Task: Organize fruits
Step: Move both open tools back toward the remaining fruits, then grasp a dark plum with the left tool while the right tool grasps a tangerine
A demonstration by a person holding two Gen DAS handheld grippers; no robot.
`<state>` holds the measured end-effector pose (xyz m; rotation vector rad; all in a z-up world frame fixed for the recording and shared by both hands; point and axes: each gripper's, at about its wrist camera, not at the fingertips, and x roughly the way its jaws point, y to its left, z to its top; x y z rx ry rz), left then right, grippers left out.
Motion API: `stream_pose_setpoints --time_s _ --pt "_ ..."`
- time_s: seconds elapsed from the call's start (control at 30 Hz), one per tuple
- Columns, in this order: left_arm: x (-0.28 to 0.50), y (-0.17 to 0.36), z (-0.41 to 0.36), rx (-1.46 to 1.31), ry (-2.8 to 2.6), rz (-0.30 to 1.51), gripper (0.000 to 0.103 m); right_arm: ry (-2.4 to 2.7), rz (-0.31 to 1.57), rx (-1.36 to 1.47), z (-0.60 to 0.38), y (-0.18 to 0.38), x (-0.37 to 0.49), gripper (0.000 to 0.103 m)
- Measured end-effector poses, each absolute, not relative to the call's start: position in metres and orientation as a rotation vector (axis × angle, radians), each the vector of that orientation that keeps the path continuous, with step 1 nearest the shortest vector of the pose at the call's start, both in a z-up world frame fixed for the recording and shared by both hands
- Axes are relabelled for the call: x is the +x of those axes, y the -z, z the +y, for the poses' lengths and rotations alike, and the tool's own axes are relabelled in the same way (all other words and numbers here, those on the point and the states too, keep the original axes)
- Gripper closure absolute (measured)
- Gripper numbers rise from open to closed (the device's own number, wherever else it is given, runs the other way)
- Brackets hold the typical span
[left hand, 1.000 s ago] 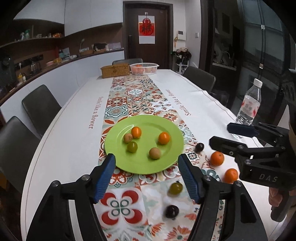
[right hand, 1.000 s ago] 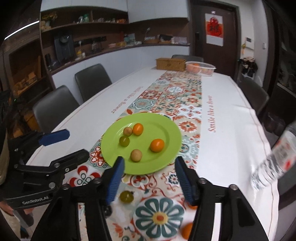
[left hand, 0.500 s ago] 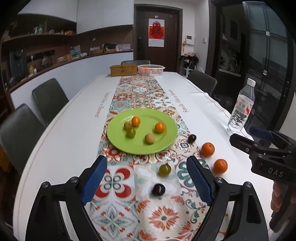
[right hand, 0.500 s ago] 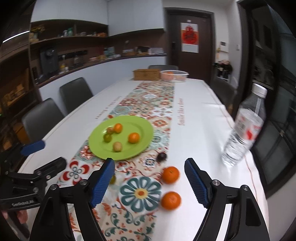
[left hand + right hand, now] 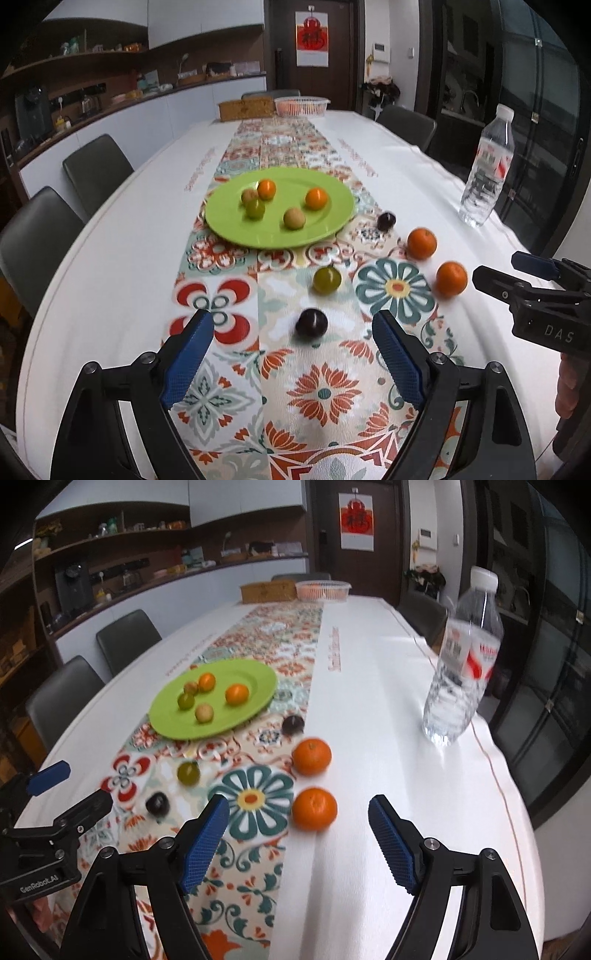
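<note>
Claws point(image 5: 291, 354) point(image 5: 297, 836) wide, tilted downward

Even indoor light, fisheye views
Edges are bent and vignetted; slight motion blur is seen, soft shadows under the fruit.

White basket's point(image 5: 301, 106) contents too small to tell; water bottle point(image 5: 461, 661) blurred.

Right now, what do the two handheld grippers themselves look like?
Both are black plastic frames with silver screws at the joints and blue cross-hatched pads on the two fingers. The left gripper reads GenRobot.AI in white on its body, seen from the right wrist view; the right gripper reads DAS. No cables or sleeves show.
</note>
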<state>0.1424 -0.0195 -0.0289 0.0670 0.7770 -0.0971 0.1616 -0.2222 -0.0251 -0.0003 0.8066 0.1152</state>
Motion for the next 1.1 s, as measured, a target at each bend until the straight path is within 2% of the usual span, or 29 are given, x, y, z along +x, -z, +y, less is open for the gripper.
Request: stream_pose_setpoints --time_s 0.3,0.47,0.83,1.1 --pt "0.158 0.056 -0.023 0.083 0.098 0.853 0.016 -0.11 0.875 0.003 -0.226 0.051 0.171 0.026" --pt "0.17 0.068 -0.024 0.086 0.097 0.891 0.022 -0.126 0.9 0.01 -0.225 0.059 0.179 0.035" --pt "0.19 0.08 -0.028 0.055 0.134 0.938 0.049 -0.148 0.946 0.03 -0.226 0.074 0.2 0.053" --pt "0.197 0.086 -0.03 0.042 0.155 0.961 0.07 -0.139 0.955 0.023 -0.227 0.08 0.21 0.057"
